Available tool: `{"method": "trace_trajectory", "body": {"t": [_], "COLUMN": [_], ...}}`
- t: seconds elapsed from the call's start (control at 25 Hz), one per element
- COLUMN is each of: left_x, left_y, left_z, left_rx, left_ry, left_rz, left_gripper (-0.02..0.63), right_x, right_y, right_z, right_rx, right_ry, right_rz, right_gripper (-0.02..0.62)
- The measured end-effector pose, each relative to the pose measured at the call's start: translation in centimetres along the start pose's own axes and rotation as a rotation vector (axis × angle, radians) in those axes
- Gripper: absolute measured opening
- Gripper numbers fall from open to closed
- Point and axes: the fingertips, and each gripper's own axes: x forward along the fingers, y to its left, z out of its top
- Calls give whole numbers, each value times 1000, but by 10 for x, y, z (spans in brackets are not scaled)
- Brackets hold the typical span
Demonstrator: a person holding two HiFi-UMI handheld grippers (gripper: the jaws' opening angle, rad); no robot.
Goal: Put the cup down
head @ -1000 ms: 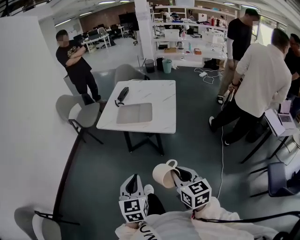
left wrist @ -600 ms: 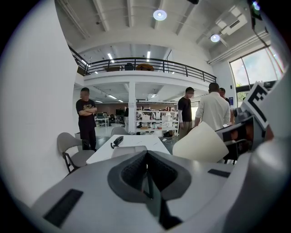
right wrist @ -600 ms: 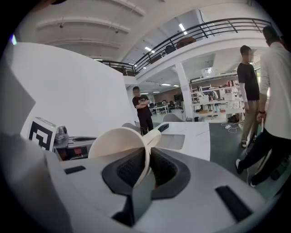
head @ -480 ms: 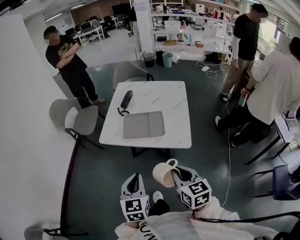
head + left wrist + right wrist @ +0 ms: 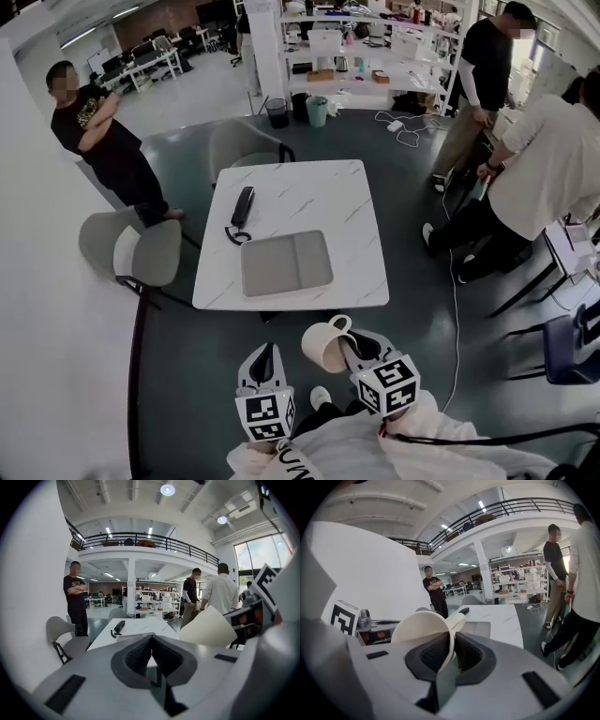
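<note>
A cream cup (image 5: 323,345) hangs tilted on its side, its handle toward the table. My right gripper (image 5: 347,349) is shut on its rim; in the right gripper view the cup wall (image 5: 424,623) is pinched between the dark pads of that gripper (image 5: 451,646). My left gripper (image 5: 266,354) is beside it, shut and empty; its pads (image 5: 140,651) meet in the left gripper view, where the cup (image 5: 208,627) shows at the right. Ahead stands a white marble table (image 5: 328,197) bearing a grey tray (image 5: 286,264) and a black handset (image 5: 242,206). Both grippers are short of the table's near edge.
Grey chairs stand at the table's left (image 5: 131,251) and far side (image 5: 239,145). A white wall (image 5: 47,309) runs along the left. People stand at the far left (image 5: 98,141) and at the right (image 5: 534,178). A cable (image 5: 452,309) lies on the floor to the right.
The table has come nearer and lower in the head view. Both grippers keep their places in that view, with the cup still held by the right one.
</note>
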Motion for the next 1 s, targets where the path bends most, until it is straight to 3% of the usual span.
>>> {"method": "trace_trajectory", "body": {"t": [0.28, 1.0], "left_x": [18, 64], "left_y": [-10, -14], "left_z": [-1, 13], "left_rx": [-14, -1], "left_ry": [21, 50], "left_rz": [-34, 17], "left_gripper": [11, 11], "right_x": [3, 33], "right_y": [-17, -65], "right_z": [5, 26], "right_rx": [6, -2], "right_ry": [15, 29], "right_rz": [-33, 1], "right_gripper": [38, 38]}}
